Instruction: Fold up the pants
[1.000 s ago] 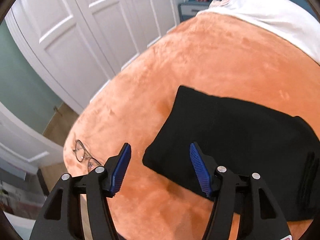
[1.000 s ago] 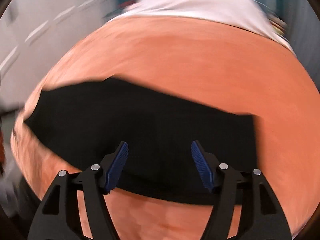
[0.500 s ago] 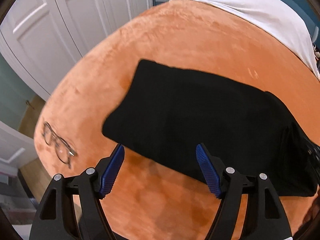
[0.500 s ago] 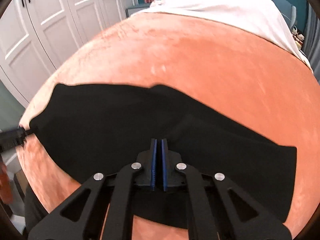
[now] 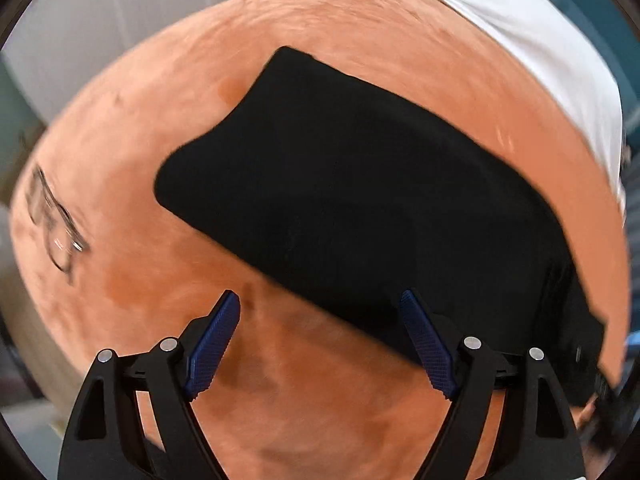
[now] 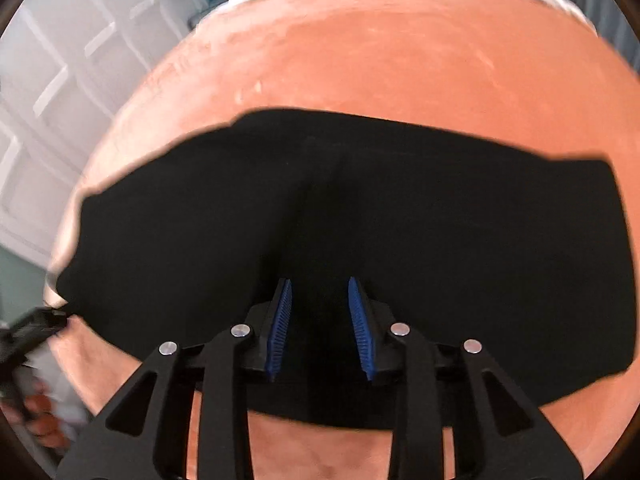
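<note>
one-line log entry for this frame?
folded black fabric pants flat on orange plush blanket | left hand-held gripper open, empty | right hand-held gripper part-open over pants

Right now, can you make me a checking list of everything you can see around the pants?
Surface: orange fuzzy blanket covering the bed, smooth, a few darker patches.
Job's things: black pants lying flat, folded into a long band.
Clutter: eyeglasses on the blanket, left of the pants, apart from them.
Grippers: left tool open, above bare blanket at the pants' near edge, holding nothing. Right tool partly open over the pants' middle; cloth shows between the pads, not pinched.
Cables: nothing seen.
Surroundings: white sheet at the far end of the bed, white panelled doors to the left, teal wall behind.
</note>
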A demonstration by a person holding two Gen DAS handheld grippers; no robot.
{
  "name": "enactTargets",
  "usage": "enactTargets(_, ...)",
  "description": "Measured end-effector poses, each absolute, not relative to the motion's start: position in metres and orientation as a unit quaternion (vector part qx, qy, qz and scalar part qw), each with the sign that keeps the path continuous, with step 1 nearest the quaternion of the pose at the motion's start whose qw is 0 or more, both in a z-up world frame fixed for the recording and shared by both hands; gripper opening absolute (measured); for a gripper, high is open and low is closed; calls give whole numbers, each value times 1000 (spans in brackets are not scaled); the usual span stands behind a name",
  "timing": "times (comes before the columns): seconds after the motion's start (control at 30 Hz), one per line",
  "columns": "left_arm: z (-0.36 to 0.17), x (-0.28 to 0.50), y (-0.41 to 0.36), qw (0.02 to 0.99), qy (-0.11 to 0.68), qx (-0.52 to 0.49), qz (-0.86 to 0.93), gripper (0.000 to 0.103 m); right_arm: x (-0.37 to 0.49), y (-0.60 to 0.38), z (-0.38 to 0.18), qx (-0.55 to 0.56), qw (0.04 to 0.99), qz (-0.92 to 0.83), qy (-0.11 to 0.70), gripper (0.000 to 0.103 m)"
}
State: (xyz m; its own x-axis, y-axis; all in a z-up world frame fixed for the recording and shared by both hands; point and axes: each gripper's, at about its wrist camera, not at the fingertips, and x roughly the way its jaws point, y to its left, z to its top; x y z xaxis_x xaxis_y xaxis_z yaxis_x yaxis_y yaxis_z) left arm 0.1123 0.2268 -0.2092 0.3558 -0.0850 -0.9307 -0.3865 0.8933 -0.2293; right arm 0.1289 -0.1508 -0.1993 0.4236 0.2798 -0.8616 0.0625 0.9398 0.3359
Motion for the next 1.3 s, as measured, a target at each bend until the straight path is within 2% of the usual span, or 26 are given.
enactTargets(0.13,-233,123,263,765,534,-332,139,80,109,-157,-180,179,837,70,513,37)
enactTargets(0.27,-234,147,271,778,514,-315,178,80,93,-151,-160,148,853,71,495,63)
enactTargets(0.3,-234,153,269,779,516,-307,183,79,88,-152,-156,142,855,71,494,64)
enactTargets(0.37,-227,161,265,784,515,-291,188,45,78,-157,-153,140,855,71,494,67)
enactTargets(0.4,-223,165,263,786,520,-292,163,19,80,-159,-156,141,853,70,497,67)
enactTargets(0.43,-215,168,257,790,520,-289,148,18,79,-160,-155,143,853,68,498,67)
enactTargets(0.5,-185,167,239,818,499,-252,135,17,74,-169,-156,151,853,61,496,78)
enactTargets(0.53,-174,167,230,829,491,-235,130,17,74,-173,-157,153,854,54,495,83)
enactTargets(0.73,-86,162,125,884,442,-149,39,17,57,-215,-153,178,859,26,480,83)
enactTargets(0.87,-74,156,36,893,442,-84,-27,17,47,-244,-153,208,857,6,472,83)
enactTargets(0.93,-89,150,-17,888,456,-34,-54,18,42,-259,-156,225,853,-1,472,83)
enactTargets(1.07,-162,129,-97,831,546,46,-99,21,31,-284,-165,250,846,-18,470,83)
enactTargets(1.1,-180,126,-107,818,564,64,-98,25,28,-290,-168,255,845,-24,470,83)
enactTargets(1.13,-197,118,-116,808,576,91,-86,25,27,-295,-170,258,843,-26,472,83)
enactTargets(1.2,-200,97,-121,816,562,117,-70,27,24,-304,-173,266,838,-34,475,83)
enactTargets(1.27,-190,79,-120,827,542,133,-67,48,23,-311,-173,272,838,-33,472,83)
enactTargets(1.3,-185,76,-115,829,540,128,-63,73,25,-314,-173,273,838,-32,471,83)
